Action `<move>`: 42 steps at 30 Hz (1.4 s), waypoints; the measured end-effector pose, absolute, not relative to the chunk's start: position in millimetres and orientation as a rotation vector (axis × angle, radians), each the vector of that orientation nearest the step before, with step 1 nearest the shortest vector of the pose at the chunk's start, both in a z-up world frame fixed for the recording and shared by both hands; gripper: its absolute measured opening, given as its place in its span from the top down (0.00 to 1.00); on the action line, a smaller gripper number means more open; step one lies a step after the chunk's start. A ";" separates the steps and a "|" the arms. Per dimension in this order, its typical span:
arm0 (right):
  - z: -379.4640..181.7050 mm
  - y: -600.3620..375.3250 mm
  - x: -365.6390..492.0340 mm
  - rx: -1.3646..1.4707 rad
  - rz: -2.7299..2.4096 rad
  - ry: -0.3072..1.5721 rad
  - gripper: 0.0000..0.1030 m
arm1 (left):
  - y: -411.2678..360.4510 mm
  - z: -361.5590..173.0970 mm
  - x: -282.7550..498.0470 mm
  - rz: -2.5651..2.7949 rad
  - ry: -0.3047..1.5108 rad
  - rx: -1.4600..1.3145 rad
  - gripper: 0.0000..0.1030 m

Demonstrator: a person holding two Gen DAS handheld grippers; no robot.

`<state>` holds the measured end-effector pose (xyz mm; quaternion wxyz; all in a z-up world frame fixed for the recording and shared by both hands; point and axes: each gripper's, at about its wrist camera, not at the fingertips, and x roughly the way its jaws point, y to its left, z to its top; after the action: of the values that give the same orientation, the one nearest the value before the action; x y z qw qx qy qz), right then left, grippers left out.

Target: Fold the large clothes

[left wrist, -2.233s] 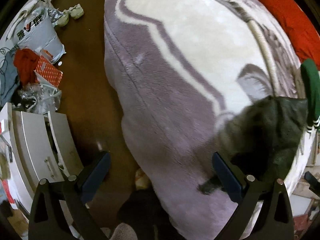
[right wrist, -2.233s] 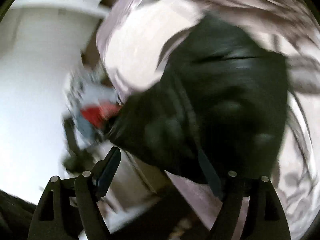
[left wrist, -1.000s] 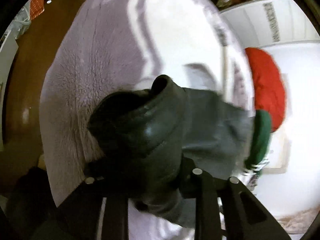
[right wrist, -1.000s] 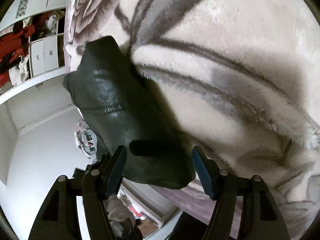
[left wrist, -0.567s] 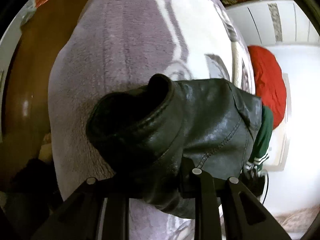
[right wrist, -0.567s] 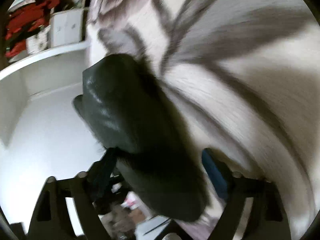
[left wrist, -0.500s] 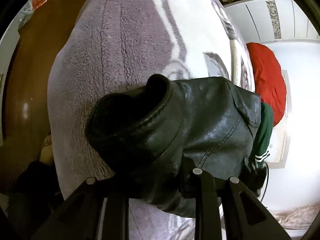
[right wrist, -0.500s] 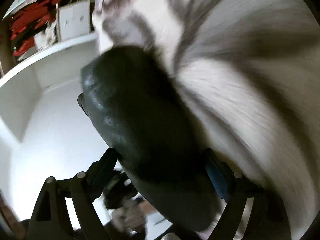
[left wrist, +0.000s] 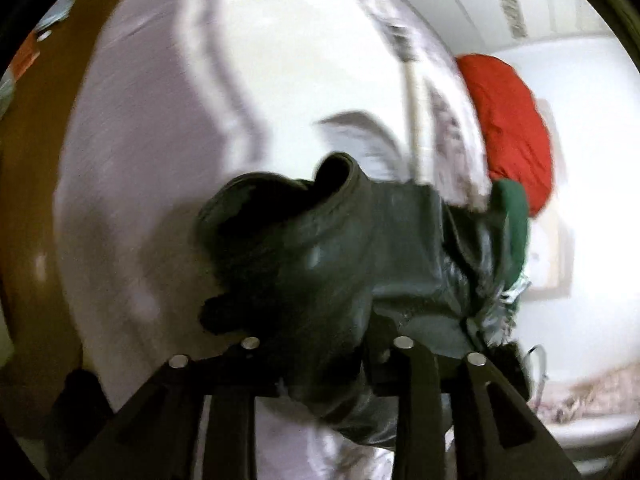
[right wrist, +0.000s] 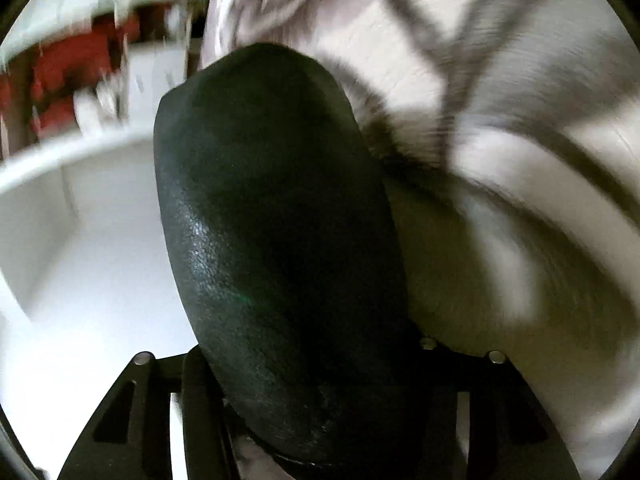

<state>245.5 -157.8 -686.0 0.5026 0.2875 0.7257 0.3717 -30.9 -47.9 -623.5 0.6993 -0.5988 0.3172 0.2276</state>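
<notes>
the black leather jacket (left wrist: 340, 264) is lying bunched on the pale fleece blanket (left wrist: 168, 128) covering the bed, a sleeve opening gaping upward. the left gripper (left wrist: 320, 344) is clamping a fold of it, though its jaws are easing apart. the right gripper (right wrist: 316, 364) is closing around another thick roll of the jacket (right wrist: 280, 220), which is filling the gap between its fingers. a red garment (left wrist: 508, 128) and a green one (left wrist: 514, 216) are lying just beyond the jacket.

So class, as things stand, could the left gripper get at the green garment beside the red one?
Probably not yet: the left gripper has the black leather jacket bunched between its opening jaws, and that jacket lies between it and the green garment.
</notes>
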 end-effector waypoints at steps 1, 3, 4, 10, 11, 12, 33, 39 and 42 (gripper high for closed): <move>-683.9 -170.3 246.1 0.772 0.869 1.722 0.48 | -46.3 -617.4 -24.4 0.496 0.706 -1.310 0.62; -690.1 -201.6 248.1 0.970 0.808 1.665 0.45 | -48.9 -611.0 -15.8 0.491 0.719 -1.262 0.50; -695.4 -211.9 248.9 0.997 0.776 1.654 0.42 | -53.7 -611.3 -12.5 0.493 0.736 -1.253 0.49; -706.7 -246.6 259.1 0.847 0.633 1.816 0.21 | -104.7 -637.6 -10.6 0.472 0.828 -1.376 0.49; -691.8 -249.4 264.7 0.747 0.619 1.813 0.21 | -112.8 -644.2 -8.0 0.467 0.836 -1.395 0.49; -673.0 -253.4 273.0 0.628 0.594 1.788 0.21 | -119.0 -651.4 -4.0 0.474 0.849 -1.413 0.49; -608.3 -154.3 347.1 0.111 0.722 1.639 0.42 | -97.2 -660.4 2.2 0.400 0.842 -1.449 0.52; -602.7 -293.7 300.1 0.423 0.683 1.696 0.26 | -114.1 -688.6 -4.2 0.319 0.815 -1.548 0.38; -643.3 -330.1 271.0 0.572 0.657 1.760 0.24 | -121.7 -704.0 6.8 0.290 0.771 -1.594 0.29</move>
<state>271.0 -330.1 -643.3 0.5554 0.2420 0.7453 0.2784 6.8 -121.7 -704.0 0.6239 -0.6942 0.3359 0.1264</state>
